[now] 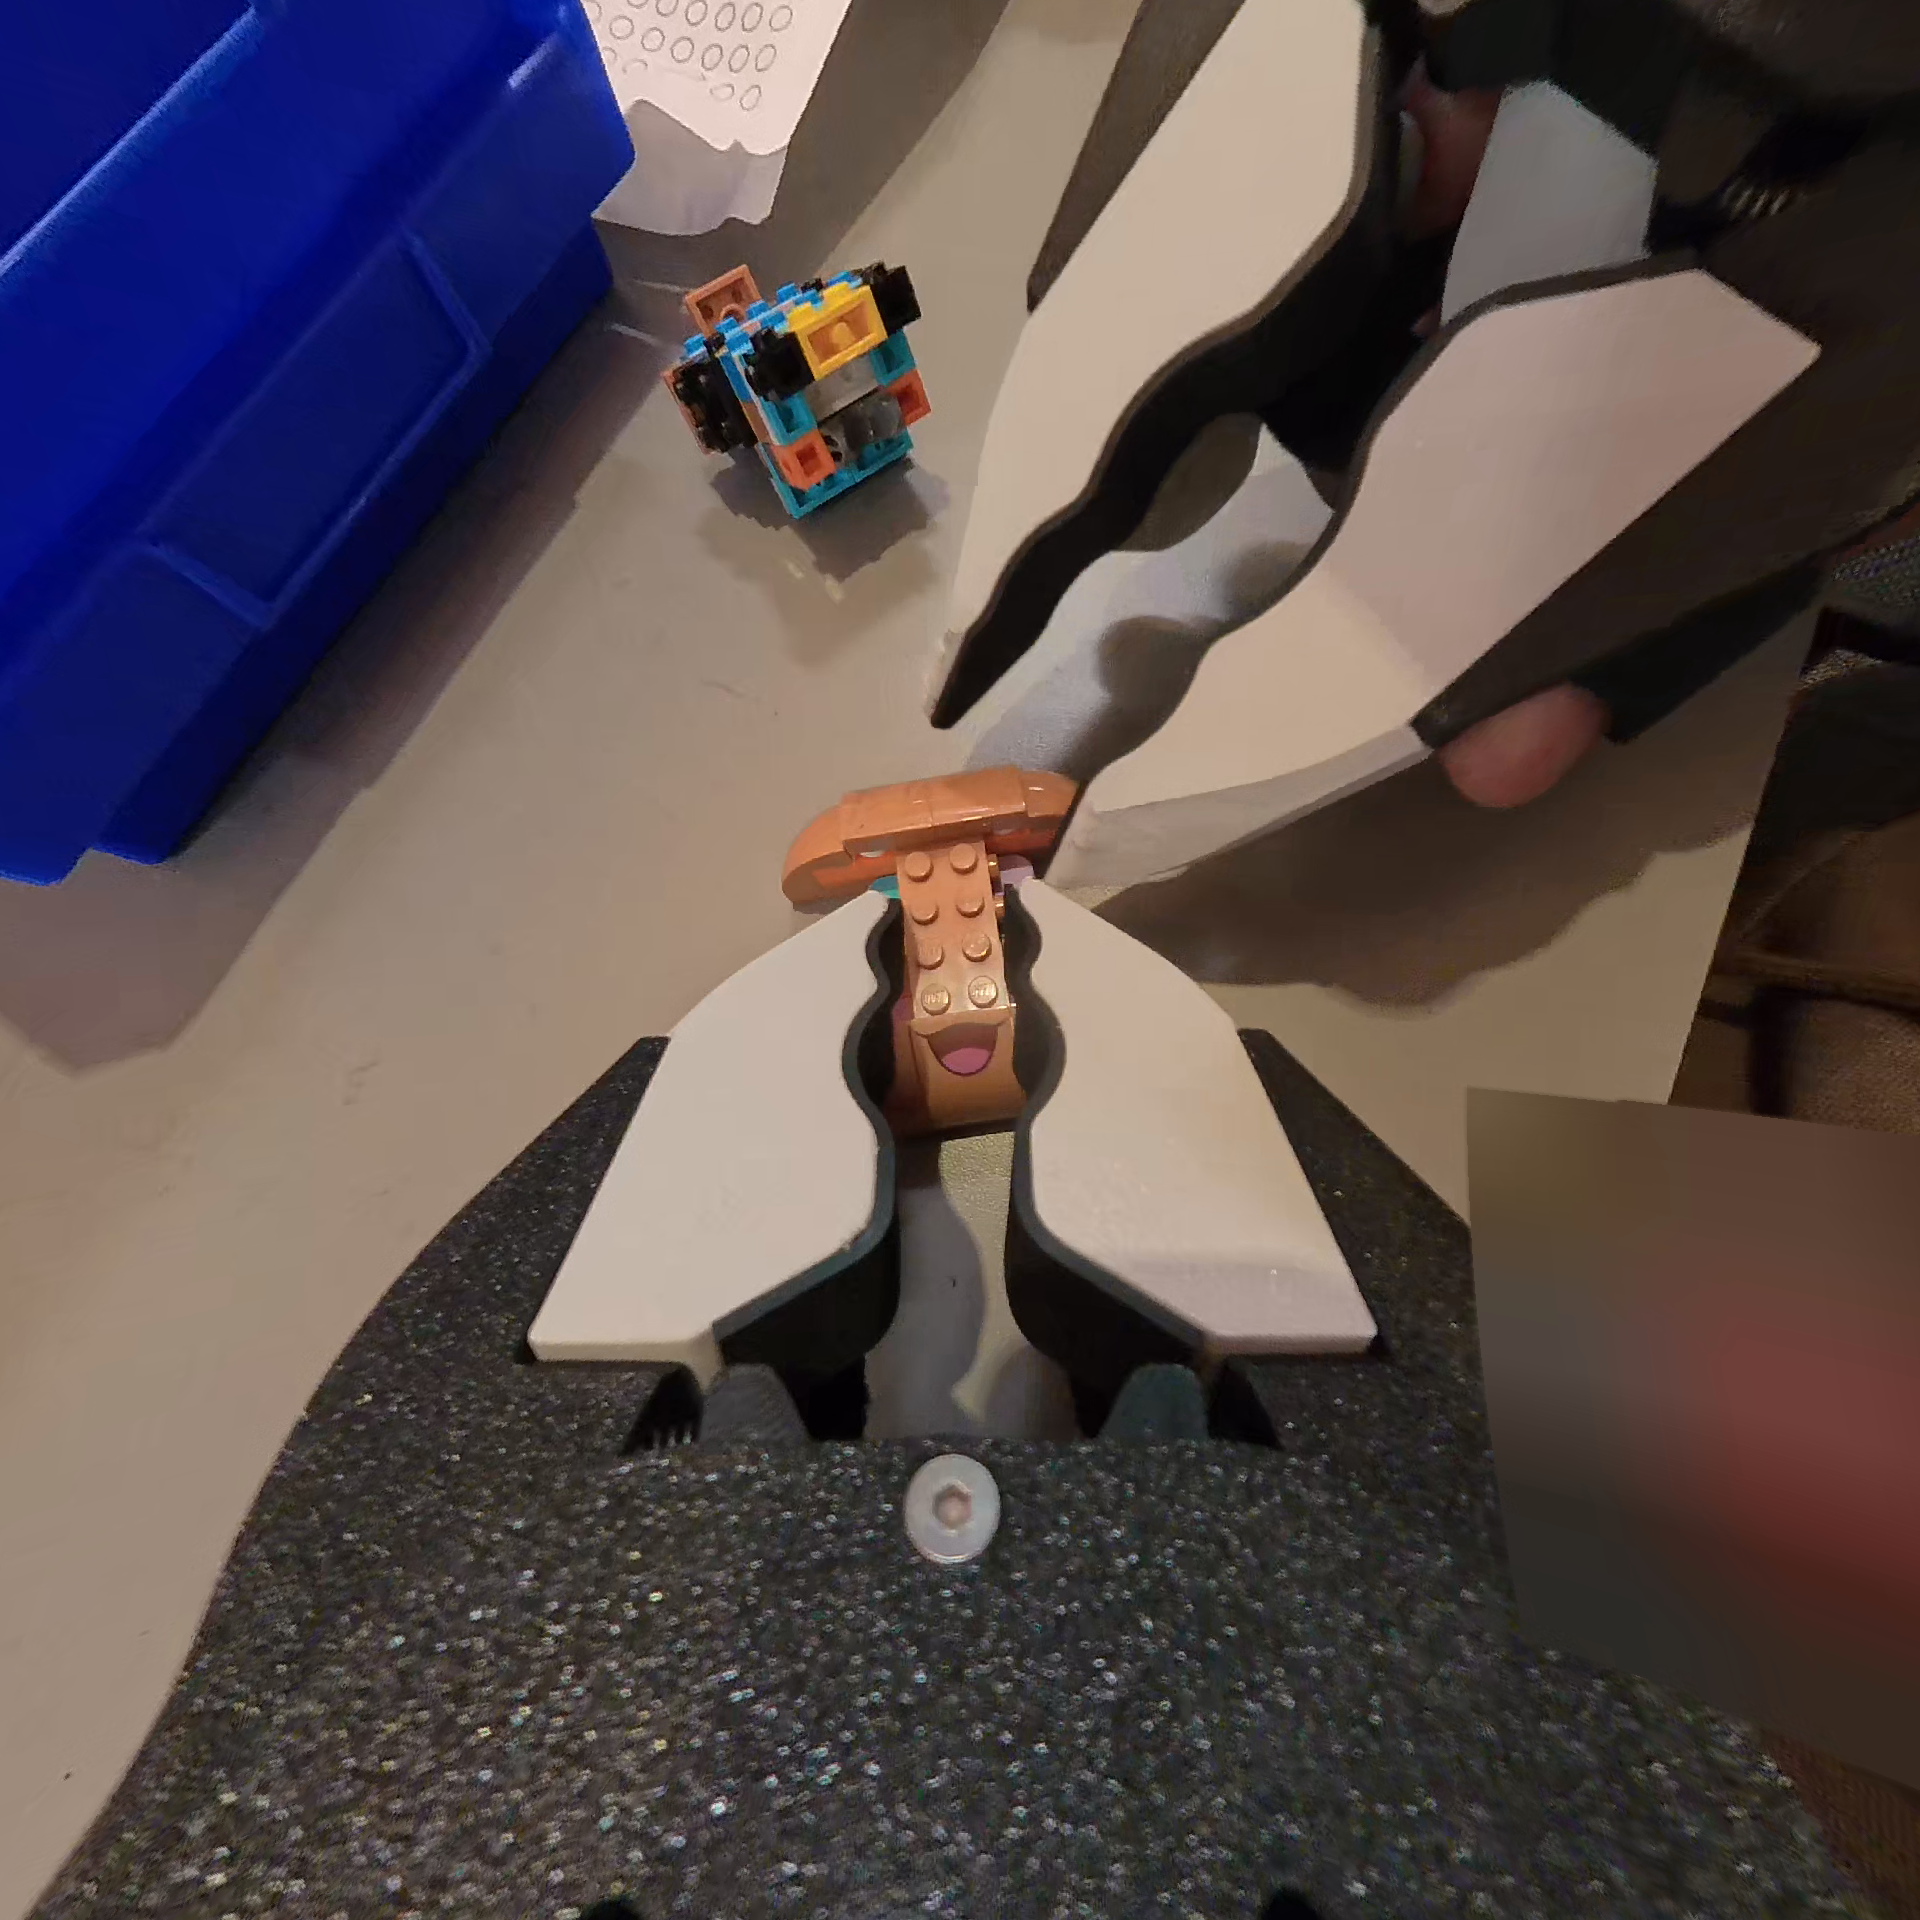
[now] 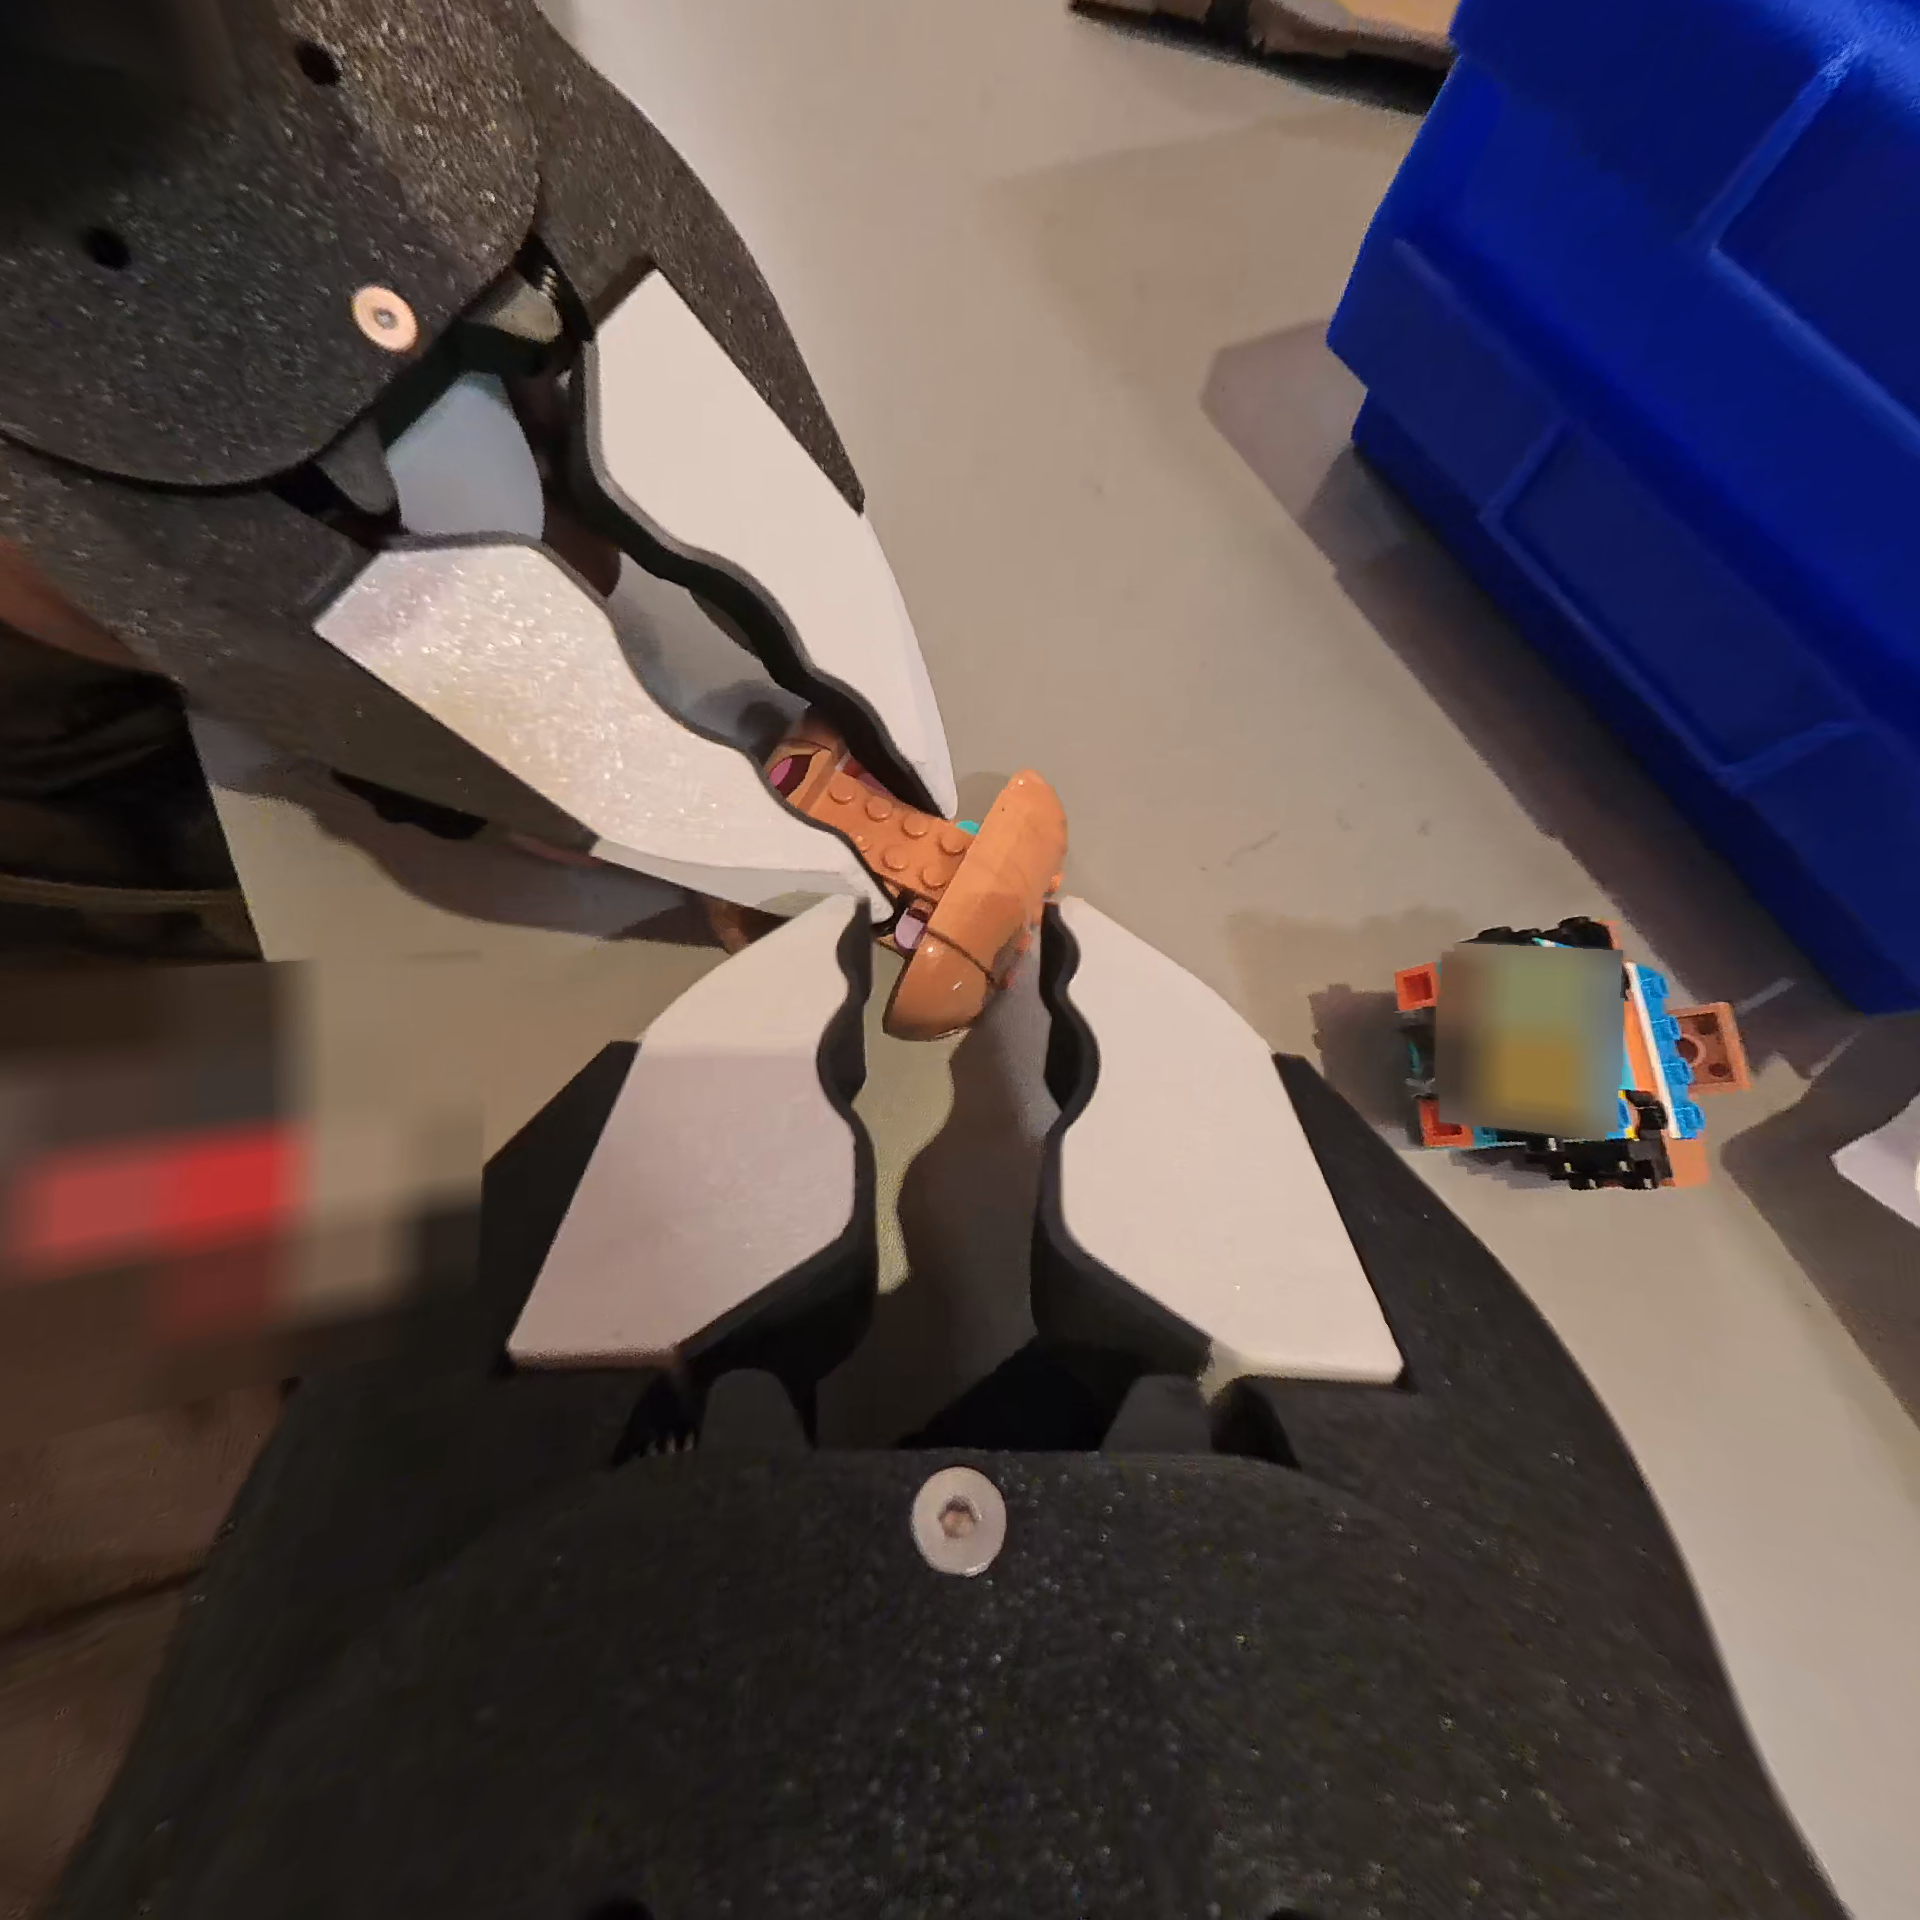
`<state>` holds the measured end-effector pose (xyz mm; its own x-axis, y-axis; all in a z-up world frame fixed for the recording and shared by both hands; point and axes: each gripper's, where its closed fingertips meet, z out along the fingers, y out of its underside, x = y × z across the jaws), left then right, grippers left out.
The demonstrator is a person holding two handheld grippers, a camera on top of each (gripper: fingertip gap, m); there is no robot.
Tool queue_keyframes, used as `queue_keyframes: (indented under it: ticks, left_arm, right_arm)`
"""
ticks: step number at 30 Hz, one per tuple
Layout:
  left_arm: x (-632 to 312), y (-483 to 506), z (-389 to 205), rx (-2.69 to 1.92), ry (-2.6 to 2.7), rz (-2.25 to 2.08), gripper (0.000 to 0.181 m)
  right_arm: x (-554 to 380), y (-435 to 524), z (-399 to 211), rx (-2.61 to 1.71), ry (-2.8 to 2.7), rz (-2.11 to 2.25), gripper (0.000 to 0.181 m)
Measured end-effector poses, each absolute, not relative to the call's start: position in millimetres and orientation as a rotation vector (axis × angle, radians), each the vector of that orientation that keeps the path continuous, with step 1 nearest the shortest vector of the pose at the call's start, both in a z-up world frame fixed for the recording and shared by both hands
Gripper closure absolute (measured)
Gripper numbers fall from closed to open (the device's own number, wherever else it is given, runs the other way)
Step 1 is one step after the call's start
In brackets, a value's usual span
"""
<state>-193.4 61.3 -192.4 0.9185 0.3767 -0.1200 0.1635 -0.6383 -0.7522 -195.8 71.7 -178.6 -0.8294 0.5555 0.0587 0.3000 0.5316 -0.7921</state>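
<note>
We saw a blue plastic bin [image 1: 260,416] standing on the grey tabletop [image 1: 416,987]. Near it, apart from its wall, sat a small brick model [image 1: 795,390] in turquoise, black, orange and yellow. Beyond the model, just beside the bin's far corner, lay a white sheet [image 1: 707,104] printed with rows of circles.

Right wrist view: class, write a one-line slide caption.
Left claw grips a tan brick figure; open right claw flanks its cap.
</note>
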Motion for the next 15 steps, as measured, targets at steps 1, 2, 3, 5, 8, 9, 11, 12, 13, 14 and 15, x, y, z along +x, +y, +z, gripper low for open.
queue_keyframes:
  ticks: [1,2,3,5,8,9,11,12,13,14,15]
  left_arm:
    - [-193.4,61.3,-192.4,-2.267,-0.382,0.342,0.163]
    - [-193.4,61.2,-192.4,-2.267,-0.382,0.343,0.163]
    - [-193.3,61.2,-192.4,-2.267,-0.381,0.343,0.163]
    - [-193.1,61.3,-192.5,-2.267,-0.379,0.342,0.163]
    - [-193.3,61.1,-192.5,-2.268,-0.380,0.343,0.163]
    - [-193.5,61.0,-192.5,-2.268,-0.381,0.342,0.163]
    - [-193.9,60.7,-192.6,-2.269,-0.384,0.342,0.163]
    - [-194.7,60.3,-192.6,-2.268,-0.391,0.345,0.163]
    - [-195.4,59.8,-192.6,-2.268,-0.397,0.348,0.163]
    - [-196.1,59.5,-192.7,-2.268,-0.402,0.351,0.163]
    - [-196.6,59.3,-192.8,-2.269,-0.406,0.355,0.163]
  right_arm:
    - [-197.4,71.8,-177.4,-0.713,-2.454,1.184,0.150]
    - [-199.2,72.3,-177.5,-0.715,-2.443,1.167,0.150]
    - [-200.7,72.8,-178.5,-0.714,-2.436,1.146,0.150]
    - [-204.6,74.6,-183.4,-0.713,-2.430,1.080,0.150]
    - [-207.1,74.5,-184.3,-0.681,-2.421,1.033,0.150]
    - [-207.0,74.1,-184.3,-0.662,-2.425,1.017,0.151]
    - [-202.8,69.9,-186.0,-0.598,-2.460,1.003,0.164]
    - [-203.1,69.2,-186.0,-0.576,-2.459,0.987,0.165]
    - [-203.8,68.8,-186.0,-0.551,-2.457,0.968,0.165]
    - [-204.5,68.6,-185.9,-0.532,-2.458,0.952,0.165]
    - [-205.2,68.5,-186.0,-0.520,-2.464,0.942,0.165]
